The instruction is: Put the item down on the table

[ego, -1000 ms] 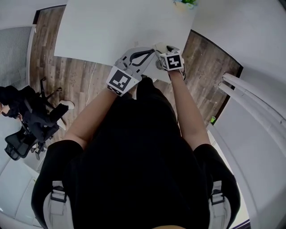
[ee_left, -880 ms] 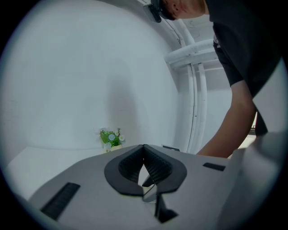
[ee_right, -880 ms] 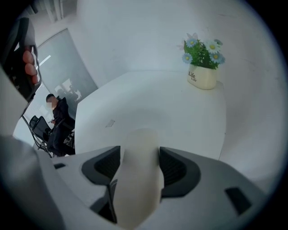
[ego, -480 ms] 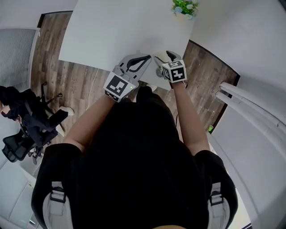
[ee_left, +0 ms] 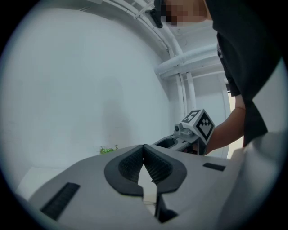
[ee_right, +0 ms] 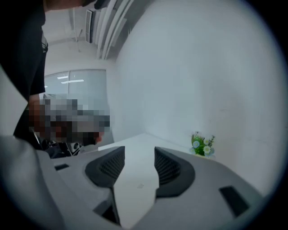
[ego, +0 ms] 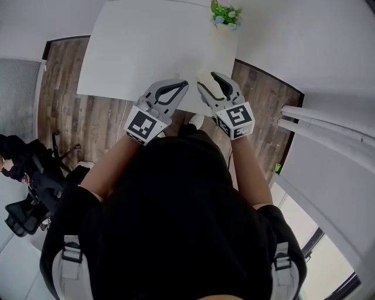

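- over the near edge of the white table (ego: pixel 135 47), both grippers hang close side by side, pointing toward the far side.
- the left gripper (ego: pixel 185 85) has its jaws pressed together at the tips, with nothing between them.
- the right gripper (ego: pixel 208 77) has its jaws spread and closing, and only bare table shows through the gap.
- we see no item in either gripper or on the table. only a small plant (ego: pixel 224 14) stands at the far edge, so we cannot say where the item is.
- our worry is that the grippers sit so close a sideways move could knock them together. anything set this near the edge could also tip onto the floor.
- in the earlier frame the right gripper was turned with its marker cube uppermost at the table edge. now its jaws reach out over the table, and the plant sits further into view.
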`<state>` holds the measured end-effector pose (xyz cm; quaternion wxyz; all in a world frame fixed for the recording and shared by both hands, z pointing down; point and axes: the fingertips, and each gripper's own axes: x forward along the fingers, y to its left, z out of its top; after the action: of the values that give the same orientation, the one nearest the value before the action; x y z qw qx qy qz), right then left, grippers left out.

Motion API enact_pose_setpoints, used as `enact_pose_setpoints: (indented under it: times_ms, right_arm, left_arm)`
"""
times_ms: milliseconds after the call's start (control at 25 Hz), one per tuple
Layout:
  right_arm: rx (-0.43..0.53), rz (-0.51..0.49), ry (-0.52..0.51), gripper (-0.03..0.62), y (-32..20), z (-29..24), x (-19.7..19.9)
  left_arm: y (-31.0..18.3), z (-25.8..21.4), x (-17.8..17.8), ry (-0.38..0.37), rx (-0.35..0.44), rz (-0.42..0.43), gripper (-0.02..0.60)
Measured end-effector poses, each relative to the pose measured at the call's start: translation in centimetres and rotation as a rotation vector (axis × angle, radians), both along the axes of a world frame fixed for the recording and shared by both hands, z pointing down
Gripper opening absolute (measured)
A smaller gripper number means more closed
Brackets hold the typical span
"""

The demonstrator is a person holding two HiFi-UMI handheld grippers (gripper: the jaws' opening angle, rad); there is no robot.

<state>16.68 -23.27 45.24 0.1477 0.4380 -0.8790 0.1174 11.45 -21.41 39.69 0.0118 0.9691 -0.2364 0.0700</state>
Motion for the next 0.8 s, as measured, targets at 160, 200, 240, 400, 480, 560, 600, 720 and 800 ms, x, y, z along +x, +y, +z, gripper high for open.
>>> enact_pose_setpoints:
  times_ms: [160,200,240,400,480,560,600,720,800]
  right_arm:
    - [0.062,0.000,-0.059,0.150,4.1,-3.7,-2.6]
    - [0.067,0.001,-0.067,0.141,5.2,-4.3,-3.3]
    - [0.073,0.006,-0.073,0.130,6.1,-4.9,-4.0]
    - [0.132,0.039,-0.089,0.062,9.1,-7.4,-7.1]
    - [0.196,0.033,-0.119,0.049,10.5,-8.8,-8.8]
    - [0.243,0.030,-0.149,0.046,11.8,-10.2,-10.0]
    - [0.261,0.031,-0.155,0.039,12.4,-10.8,-10.3]
    - [0.303,0.039,-0.176,0.027,14.2,-12.5,-11.5]
    - [0.316,0.047,-0.182,0.012,15.2,-13.2,-12.4]
  left_arm:
    - [2.6,-1.6,-2.2,0.017,0.023,0.044,-0.006]
    - [3.2,-2.0,-2.8,0.018,0.034,0.051,-0.005]
    - [3.8,-2.2,-3.4,0.016,0.048,0.056,-0.005]
    - [5.6,-2.6,-6.2,0.027,0.068,0.057,-0.006]
    - [6.5,-3.1,-7.7,0.054,0.057,0.053,-0.006]
    - [7.5,-3.6,-8.6,0.075,0.053,0.057,-0.005]
    - [8.1,-3.9,-9.0,0.083,0.053,0.062,-0.005]
    - [9.8,-5.1,-9.9,0.103,0.062,0.076,-0.005]
    - [10.9,-5.9,-10.8,0.124,0.057,0.081,-0.006]
